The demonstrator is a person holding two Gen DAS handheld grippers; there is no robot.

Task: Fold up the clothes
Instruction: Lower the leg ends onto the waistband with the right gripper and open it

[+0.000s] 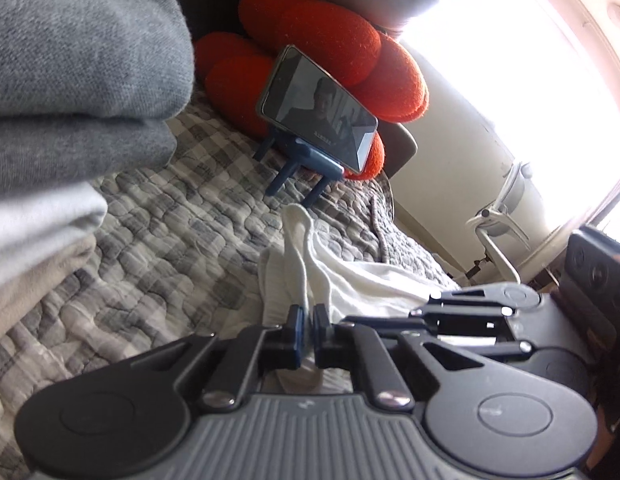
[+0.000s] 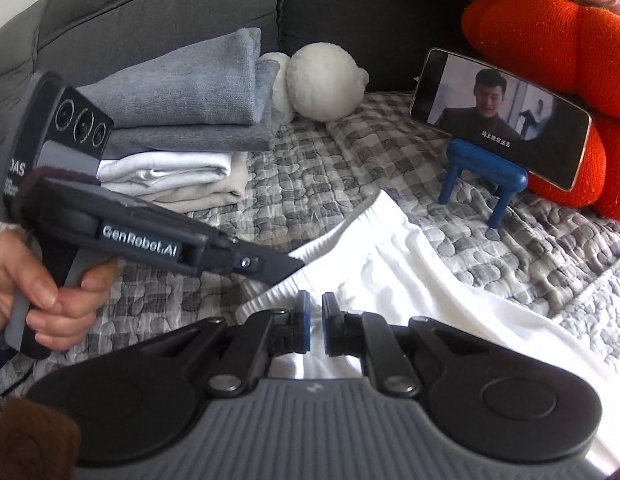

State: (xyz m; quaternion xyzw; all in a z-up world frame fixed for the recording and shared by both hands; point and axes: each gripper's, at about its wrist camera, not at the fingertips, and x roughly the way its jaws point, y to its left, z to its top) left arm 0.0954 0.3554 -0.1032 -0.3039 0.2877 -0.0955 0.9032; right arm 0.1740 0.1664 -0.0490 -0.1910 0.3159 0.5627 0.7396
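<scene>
The white garment (image 2: 410,264) is spread on the checked quilt (image 2: 350,152). Its ribbed waistband (image 1: 300,240) is pinched between the closed pads of the left gripper (image 1: 309,314). The right gripper (image 2: 316,304), jaws nearly closed, is held just over the cloth; contact cannot be told.

"GenRobot.AI" reads in white lettering along the side of the left gripper (image 2: 298,266). The letters "DAS" stand on its grey camera housing; smaller print beneath is illegible. The phone (image 2: 500,118) screen shows the Chinese subtitle "马上给您送去".
</scene>
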